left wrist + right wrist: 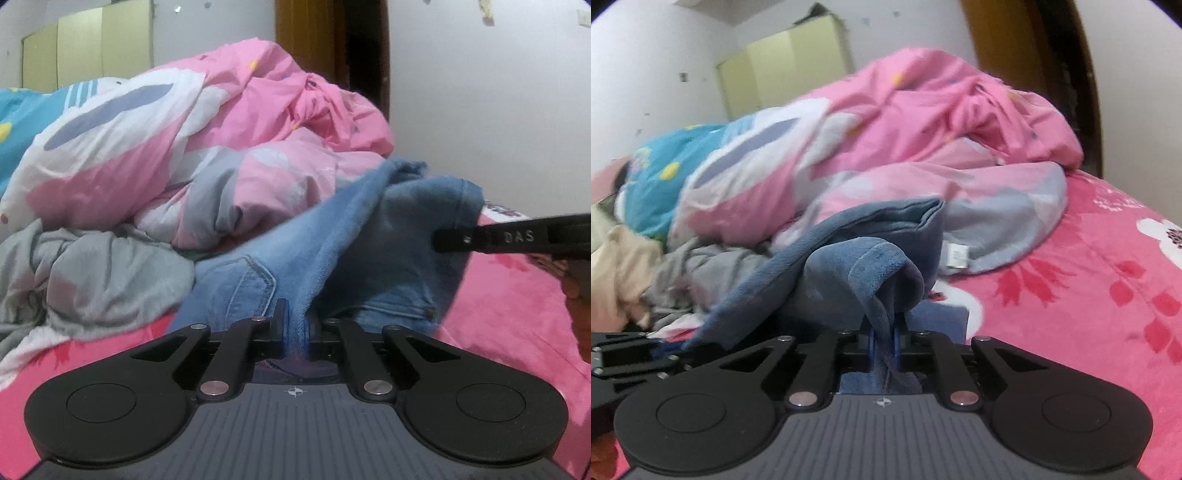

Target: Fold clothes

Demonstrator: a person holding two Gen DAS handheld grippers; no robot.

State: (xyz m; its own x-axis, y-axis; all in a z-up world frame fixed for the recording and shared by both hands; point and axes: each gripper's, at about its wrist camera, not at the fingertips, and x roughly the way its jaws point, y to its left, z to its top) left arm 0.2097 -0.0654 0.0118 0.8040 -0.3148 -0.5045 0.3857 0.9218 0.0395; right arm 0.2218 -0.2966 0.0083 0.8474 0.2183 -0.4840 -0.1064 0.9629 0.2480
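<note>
A pair of blue jeans point(369, 236) lies bunched on the pink bed. My left gripper point(295, 325) is shut on a fold of the denim, which rises from between its jaws. In the left wrist view the right gripper point(439, 240) reaches in from the right edge, pinching the jeans' far edge. Seen from the right wrist, my right gripper point(882, 343) is shut on a rolled edge of the jeans point(871, 266). The left gripper's black body point(624, 354) shows at the left edge there, on the same cloth.
A heaped pink, white and blue quilt point(207, 125) fills the bed behind the jeans. A grey garment point(92, 280) and a beige one point(617, 280) lie to the left. The pink flowered bedsheet point(1089, 288) stretches to the right. A yellow wardrobe point(85, 44) and dark doorway point(362, 55) stand behind.
</note>
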